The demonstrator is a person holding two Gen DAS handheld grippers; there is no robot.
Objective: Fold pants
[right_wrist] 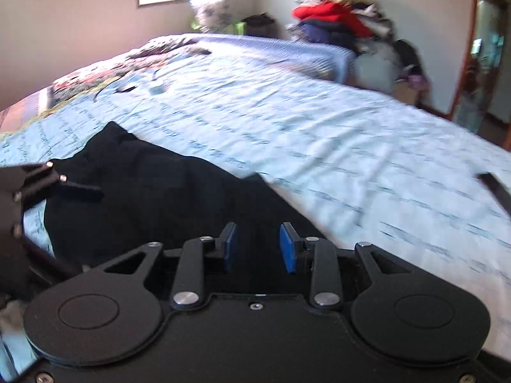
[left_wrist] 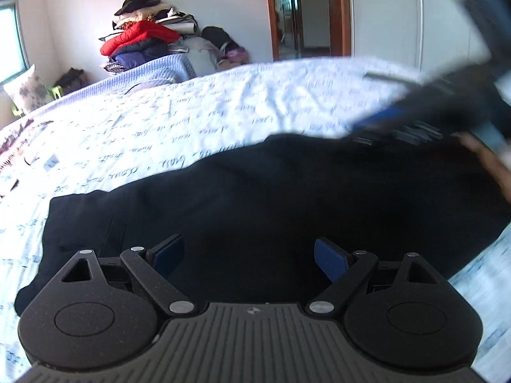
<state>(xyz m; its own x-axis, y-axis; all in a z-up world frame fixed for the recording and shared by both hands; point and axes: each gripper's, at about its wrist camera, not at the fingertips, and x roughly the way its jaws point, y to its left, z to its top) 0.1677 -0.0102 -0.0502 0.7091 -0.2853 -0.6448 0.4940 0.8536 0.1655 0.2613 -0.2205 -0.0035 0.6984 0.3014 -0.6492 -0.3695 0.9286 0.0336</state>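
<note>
Black pants (left_wrist: 255,191) lie spread flat across the pale blue printed bedsheet (left_wrist: 223,111). My left gripper (left_wrist: 249,252) hovers over their near edge, open wide, with nothing between its blue pads. In the right wrist view the pants (right_wrist: 153,191) run off to the left. My right gripper (right_wrist: 258,242) is above their near end, with a narrow gap between its pads and no cloth in it. The right tool shows as a dark blur at the upper right of the left wrist view, with a hand (left_wrist: 491,162) beside it. A left gripper finger (right_wrist: 80,190) pokes in over the pants.
A pile of clothes with a red jacket (left_wrist: 140,41) stands past the far side of the bed, next to a doorway (left_wrist: 303,12). A pillow (right_wrist: 210,9) sits under the window. A dark strap (right_wrist: 495,188) lies on the sheet at the right.
</note>
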